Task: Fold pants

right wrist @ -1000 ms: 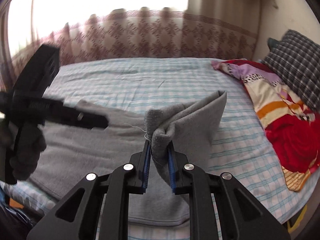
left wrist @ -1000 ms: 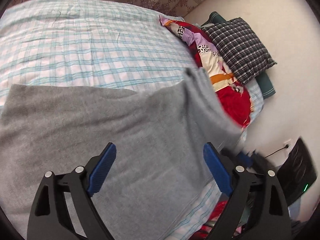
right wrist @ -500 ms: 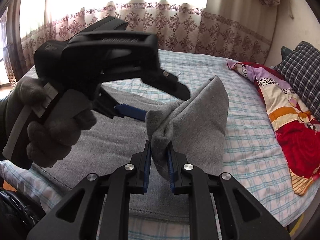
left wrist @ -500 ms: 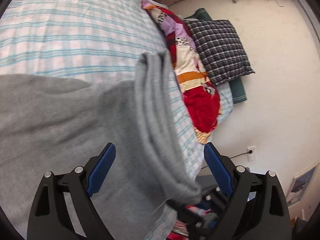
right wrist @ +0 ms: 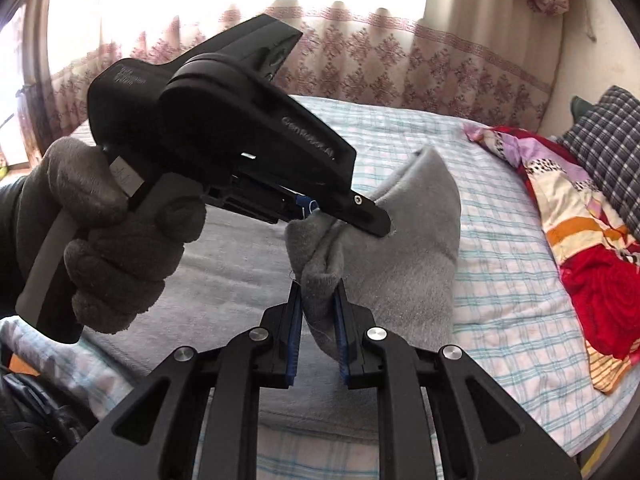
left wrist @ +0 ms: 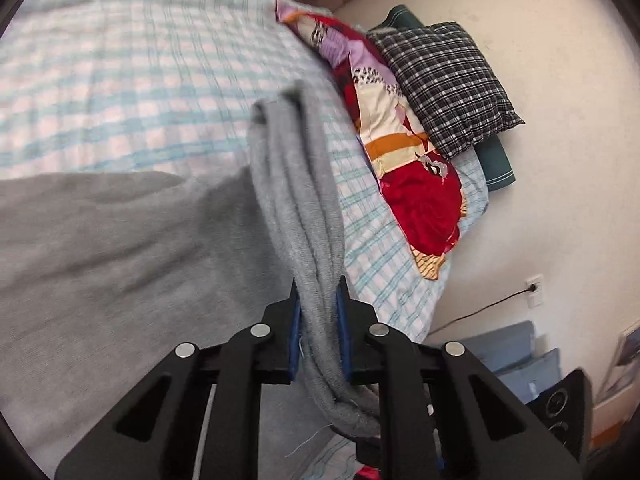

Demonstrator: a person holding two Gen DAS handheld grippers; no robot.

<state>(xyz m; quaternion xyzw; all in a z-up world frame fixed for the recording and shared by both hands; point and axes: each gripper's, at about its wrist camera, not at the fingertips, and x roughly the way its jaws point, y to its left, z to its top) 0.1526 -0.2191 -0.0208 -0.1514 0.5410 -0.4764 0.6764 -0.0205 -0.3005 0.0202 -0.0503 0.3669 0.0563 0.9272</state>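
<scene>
Grey pants (left wrist: 120, 240) lie spread over the checked bed sheet (left wrist: 120, 80). One end is lifted into a raised fold (right wrist: 408, 248). In the left wrist view my left gripper (left wrist: 318, 288) is closing its jaws, and the blue pads press on the bunched edge of that fold. My right gripper (right wrist: 318, 288) is shut on the same lifted edge, just below the left one. In the right wrist view a gloved hand (right wrist: 112, 248) holds the left gripper (right wrist: 348, 216), which bites the cloth right above the right fingers.
A red patterned quilt (left wrist: 420, 184) and a dark plaid pillow (left wrist: 448, 84) lie at the bed's right end, against a white wall. A patterned curtain (right wrist: 400, 60) hangs behind the bed. A black speaker (left wrist: 560, 404) and a wall socket (left wrist: 534, 286) are beyond the bed's corner.
My left gripper swung from over the flat pants to the lifted fold and went from wide open to clamped on it. The right gripper kept its grip and barely moved.
</scene>
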